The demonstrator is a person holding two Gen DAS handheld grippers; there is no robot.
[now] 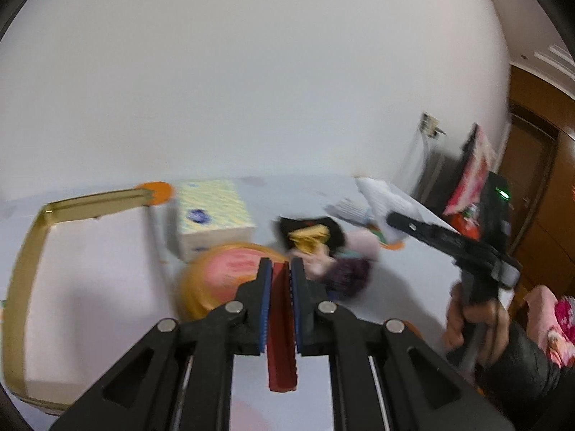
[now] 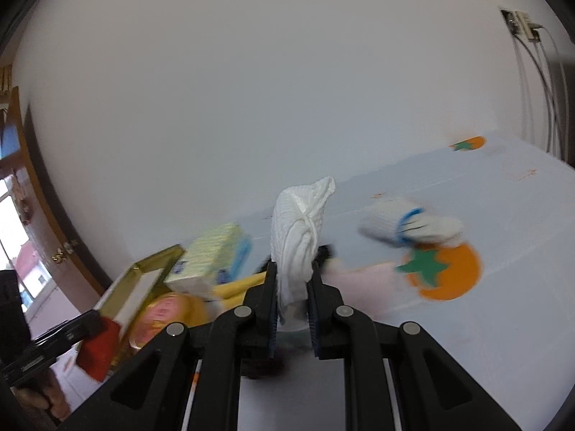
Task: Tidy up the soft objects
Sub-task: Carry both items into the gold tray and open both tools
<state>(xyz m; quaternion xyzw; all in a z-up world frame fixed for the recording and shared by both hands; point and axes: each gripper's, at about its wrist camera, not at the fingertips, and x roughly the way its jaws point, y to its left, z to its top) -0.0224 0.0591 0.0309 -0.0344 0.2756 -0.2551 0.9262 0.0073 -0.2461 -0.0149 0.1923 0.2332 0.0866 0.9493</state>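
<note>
on the pale tablecloth printed with orange persimmons [image 2: 445,273], stock as i find it:

item: my left gripper [image 1: 280,269], jaws pressed together on a flat dark red folded cloth [image 1: 282,330], carried clear of the table, tilted somewhat downward.

item: my right gripper [image 2: 293,276], jaws clamped on a white ribbed knitted cloth [image 2: 300,230] that stands up between them, also lifted off the table; my hand [image 1: 474,323] grips its handle at the table's right edge.

item: gold rectangular tin box, open [image 1: 27,269], at the left; little of its inside shows, and i judge it the likely bin.

item: white knitted glove with blue cuff [image 2: 409,226], lying loose beside a persimmon print.

item: small heap of a black-and-yellow piece [image 1: 309,235], a pale pink piece and a dark purple woolly one [image 1: 350,274], unsorted mid-table.

item: yellow patterned tissue box [image 1: 212,215] and round orange-rimmed tin [image 1: 230,276], near the heap.

progress, my estimate: early to middling; two pieces in hand, at least four still lying out.
</note>
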